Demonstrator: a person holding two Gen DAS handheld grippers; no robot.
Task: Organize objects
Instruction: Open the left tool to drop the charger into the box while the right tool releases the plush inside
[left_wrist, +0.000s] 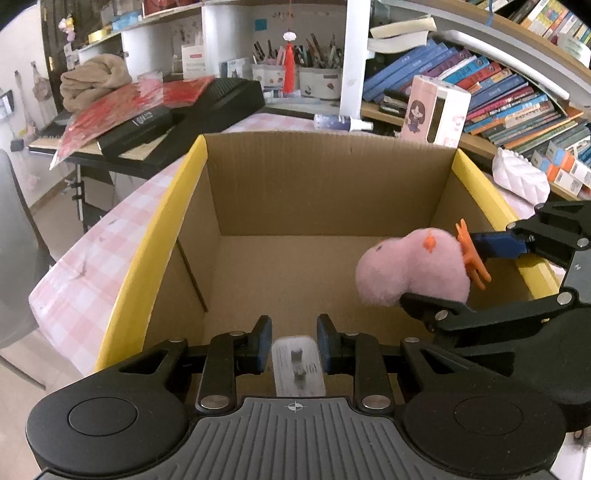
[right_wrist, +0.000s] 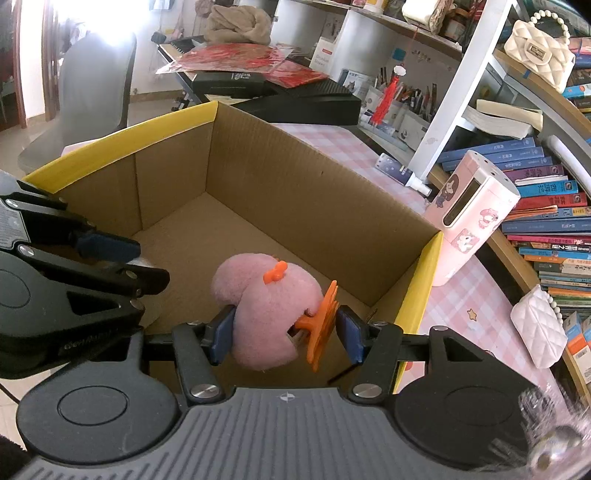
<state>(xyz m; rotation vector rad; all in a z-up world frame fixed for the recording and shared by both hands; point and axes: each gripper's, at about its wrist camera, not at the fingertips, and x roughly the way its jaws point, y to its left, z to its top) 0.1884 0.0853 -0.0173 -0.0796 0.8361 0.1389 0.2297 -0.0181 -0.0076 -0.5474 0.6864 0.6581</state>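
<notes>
A pink plush toy (right_wrist: 264, 314) with an orange clip (right_wrist: 320, 326) is held between the partly open jaws of the right gripper (right_wrist: 284, 334), above the cardboard box (right_wrist: 295, 192); a small clear packet (left_wrist: 297, 363) sits between the left gripper (left_wrist: 294, 345) jaws, which are fully closed

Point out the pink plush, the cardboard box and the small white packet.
pink plush (right_wrist: 266, 306), right wrist view, body
cardboard box (left_wrist: 325, 184), left wrist view, far inner wall
white packet (left_wrist: 297, 365), left wrist view, centre

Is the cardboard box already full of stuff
No, the cardboard box shows a bare brown floor, and the only thing over it is the pink plush toy held between the right gripper's pads.
</notes>
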